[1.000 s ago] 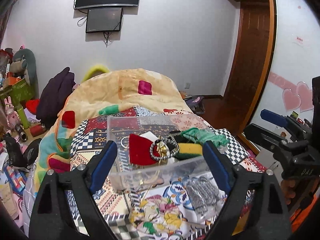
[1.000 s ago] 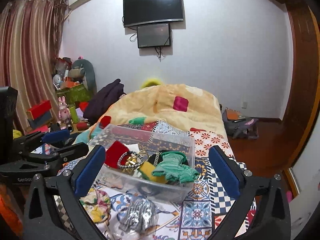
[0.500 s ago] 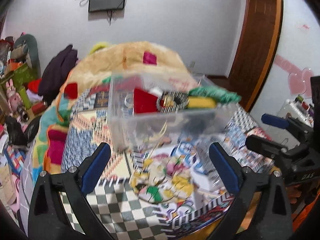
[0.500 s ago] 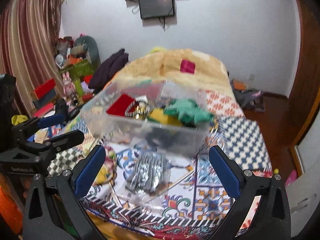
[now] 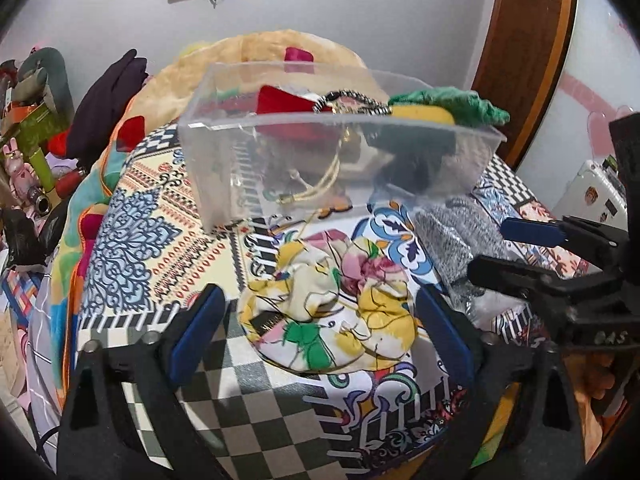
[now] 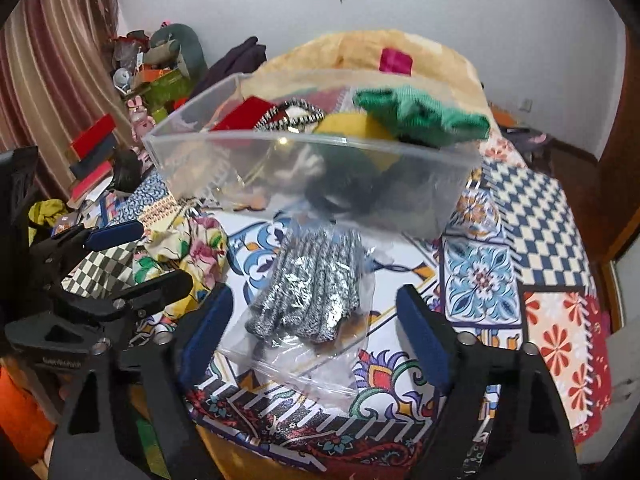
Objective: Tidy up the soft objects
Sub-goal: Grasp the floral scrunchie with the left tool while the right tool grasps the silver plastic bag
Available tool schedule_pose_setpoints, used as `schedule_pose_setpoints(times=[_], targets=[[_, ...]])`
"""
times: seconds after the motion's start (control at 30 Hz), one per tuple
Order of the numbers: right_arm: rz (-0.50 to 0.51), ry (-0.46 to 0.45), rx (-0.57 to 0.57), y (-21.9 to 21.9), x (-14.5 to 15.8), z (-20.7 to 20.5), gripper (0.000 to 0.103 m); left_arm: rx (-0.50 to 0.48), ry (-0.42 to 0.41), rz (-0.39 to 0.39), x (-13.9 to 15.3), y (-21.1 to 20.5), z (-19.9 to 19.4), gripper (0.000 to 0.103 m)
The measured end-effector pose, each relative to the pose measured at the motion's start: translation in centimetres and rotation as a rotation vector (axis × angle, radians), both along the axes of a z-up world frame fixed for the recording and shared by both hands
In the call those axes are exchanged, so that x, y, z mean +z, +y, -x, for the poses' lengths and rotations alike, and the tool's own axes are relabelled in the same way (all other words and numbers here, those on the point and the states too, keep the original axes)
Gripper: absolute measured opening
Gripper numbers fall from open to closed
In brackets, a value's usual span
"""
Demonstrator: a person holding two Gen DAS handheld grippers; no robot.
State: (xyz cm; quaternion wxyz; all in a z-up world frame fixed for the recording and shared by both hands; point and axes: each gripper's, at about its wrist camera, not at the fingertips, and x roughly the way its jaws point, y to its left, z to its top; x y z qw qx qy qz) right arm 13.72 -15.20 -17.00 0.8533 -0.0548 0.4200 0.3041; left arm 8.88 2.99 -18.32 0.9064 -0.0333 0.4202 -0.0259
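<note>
Now both grippers have dropped closer, jaws spread: left gripper (image 5: pixel 318 330) frames the floral cloth (image 5: pixel 328 304), right gripper (image 6: pixel 310 330) the bagged grey knit (image 6: pixel 308 284).

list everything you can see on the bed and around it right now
clear plastic bin: one, transparent, on the patterned bedspread
red cloth: one, red, in the bin
green knit piece: one, green, over the bin's rim
yellow item: one, yellow, in the bin beside the green piece
floral scrunchie: one, yellow, pink and green, on the bedspread before the bin
bagged grey knit item: one, grey-speckled in clear plastic, before the bin
bedspread: one, multicoloured patchwork
blanket: one, beige, behind the bin
left tongs: open, astride the scrunchie
right tongs: open, astride the bag
</note>
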Motion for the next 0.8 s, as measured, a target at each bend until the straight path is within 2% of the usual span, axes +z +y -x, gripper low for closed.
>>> schedule_pose_setpoints(times=[0.1, 0.2, 0.33, 0.4, 0.47, 0.63, 0.8], targets=[[-0.009, 0.031, 0.005, -0.1, -0.5, -0.3, 0.05, 0.003, -0.001, -0.005, -0.3, -0.2, -0.1, 0.081], [-0.017, 0.029, 0.014, 0.0, -0.5, -0.1, 0.041, 0.009, -0.01, -0.004, -0.2, 0.0, 0.0, 0.067], [-0.019, 0.006, 0.016, -0.2, -0.1, 0.2, 0.03, 0.0, -0.012, 0.006, -0.1, 0.1, 0.1, 0.032], [-0.011, 0.002, 0.019, -0.3, 0.2, 0.2, 0.024, -0.012, -0.01, 0.02, 0.0, 0.1, 0.1, 0.021], [-0.018, -0.015, 0.016, -0.6, 0.6, 0.4, 0.022, -0.024, -0.018, 0.023, 0.3, 0.1, 0.2, 0.017], [-0.037, -0.083, 0.021, -1.3, 2.9, 1.5, 0.021, -0.037, -0.082, 0.016, 2.4, -0.1, 1.2, 0.016], [-0.051, -0.171, 0.025, -2.0, 5.7, 2.3, 0.021, -0.03, -0.174, 0.015, 5.7, 0.0, 2.2, 0.016]])
